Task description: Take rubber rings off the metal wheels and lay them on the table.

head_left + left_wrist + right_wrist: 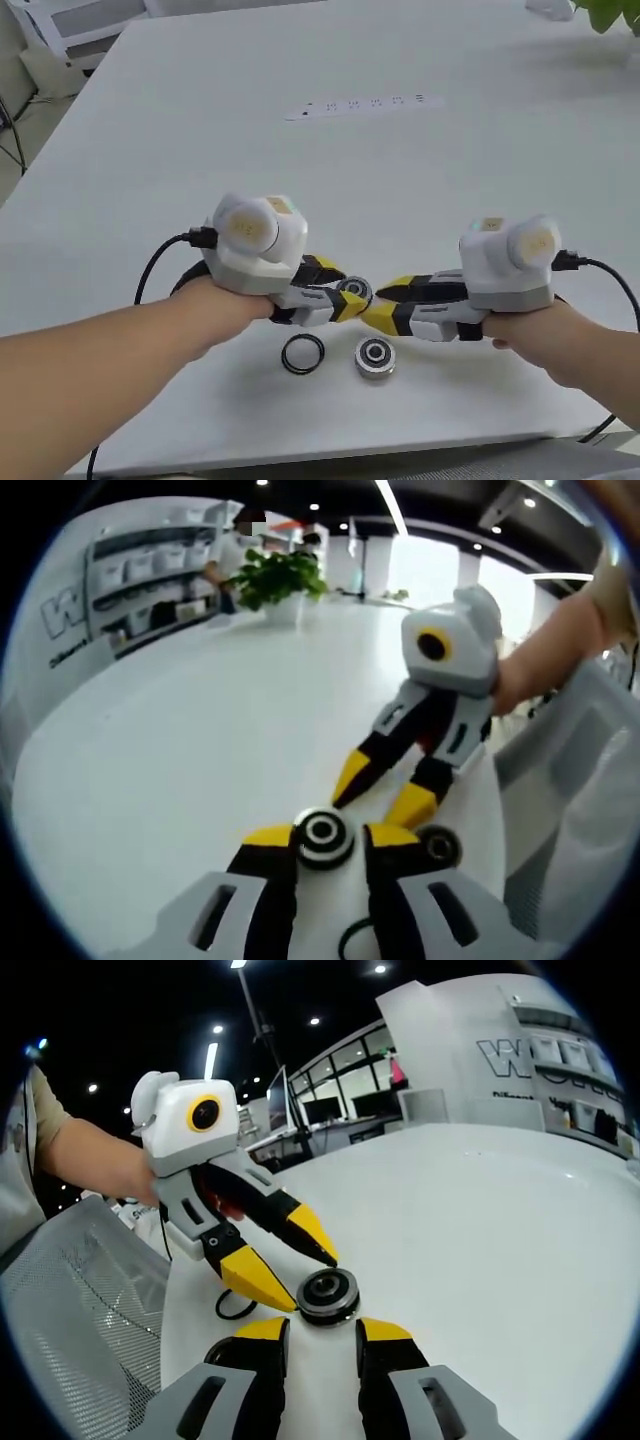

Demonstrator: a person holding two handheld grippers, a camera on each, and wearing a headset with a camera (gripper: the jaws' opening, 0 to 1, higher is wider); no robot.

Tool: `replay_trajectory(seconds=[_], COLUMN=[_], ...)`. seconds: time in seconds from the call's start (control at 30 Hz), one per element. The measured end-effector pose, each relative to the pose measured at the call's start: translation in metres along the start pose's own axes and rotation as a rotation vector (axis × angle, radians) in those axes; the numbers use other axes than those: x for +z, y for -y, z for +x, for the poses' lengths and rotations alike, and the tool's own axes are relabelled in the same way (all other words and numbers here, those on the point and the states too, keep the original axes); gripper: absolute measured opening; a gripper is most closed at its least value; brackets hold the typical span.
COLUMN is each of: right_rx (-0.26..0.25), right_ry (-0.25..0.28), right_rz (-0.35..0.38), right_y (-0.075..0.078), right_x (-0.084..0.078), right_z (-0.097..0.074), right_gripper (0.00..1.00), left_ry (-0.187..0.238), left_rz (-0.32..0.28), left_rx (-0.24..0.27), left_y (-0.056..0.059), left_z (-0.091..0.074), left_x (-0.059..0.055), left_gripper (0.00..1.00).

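Smooth matte white worktop (420, 180), wide and flat. My left gripper (350, 297), white shell with black-and-yellow wedge tips, has its jaws closed down on a small round metal wheel with a dark rim (354, 290), held just above the worktop's near part. My right gripper (384, 303) points at it tip to tip, jaws parted and gripping nothing, tips just short of the wheel. Below them, a bare shiny silver wheel (375, 357) lies flat. Just beside it lies a thin black rubber ring (303, 353), a plain loose hoop.
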State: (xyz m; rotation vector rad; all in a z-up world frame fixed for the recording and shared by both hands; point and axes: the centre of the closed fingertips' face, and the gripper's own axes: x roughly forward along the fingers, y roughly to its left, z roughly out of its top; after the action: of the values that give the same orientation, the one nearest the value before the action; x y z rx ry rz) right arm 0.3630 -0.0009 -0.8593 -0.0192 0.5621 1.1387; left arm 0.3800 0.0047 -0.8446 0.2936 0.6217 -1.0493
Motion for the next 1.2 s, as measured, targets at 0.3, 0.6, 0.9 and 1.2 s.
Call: replay_trajectory(seconds=[0.3,0.6,0.9,1.2], right_rx=[-0.002,0.000,-0.009,-0.029], right_ry=[0.002,0.006,0.005,0.004], right_rz=[0.000,-0.003,-0.019,-0.039], right_y=[-0.0006,-0.0013,0.0010,0.0055], right_x=[0.0003,0.0025,0.0044,0.0053], right_z=[-0.0004,0.0011,0.0054,0.0075], right_gripper=[0.24,0.24,0.25,0.23], left_ry=[-0.014,-0.017,-0.018,-0.016], left_rz=[0.029,0.060,0.058,0.052], left_rx=[0.019,0.039,0.061,0.068], left_y=[-0.0039,-0.0015,-0.0024,-0.0034], left_z=[0.0027,0.0027,0.0016,0.0025], left_x=[-0.0027,-0.0018,-0.0007,-0.0016], left_gripper=[0.18,0.16,0.14,0.14])
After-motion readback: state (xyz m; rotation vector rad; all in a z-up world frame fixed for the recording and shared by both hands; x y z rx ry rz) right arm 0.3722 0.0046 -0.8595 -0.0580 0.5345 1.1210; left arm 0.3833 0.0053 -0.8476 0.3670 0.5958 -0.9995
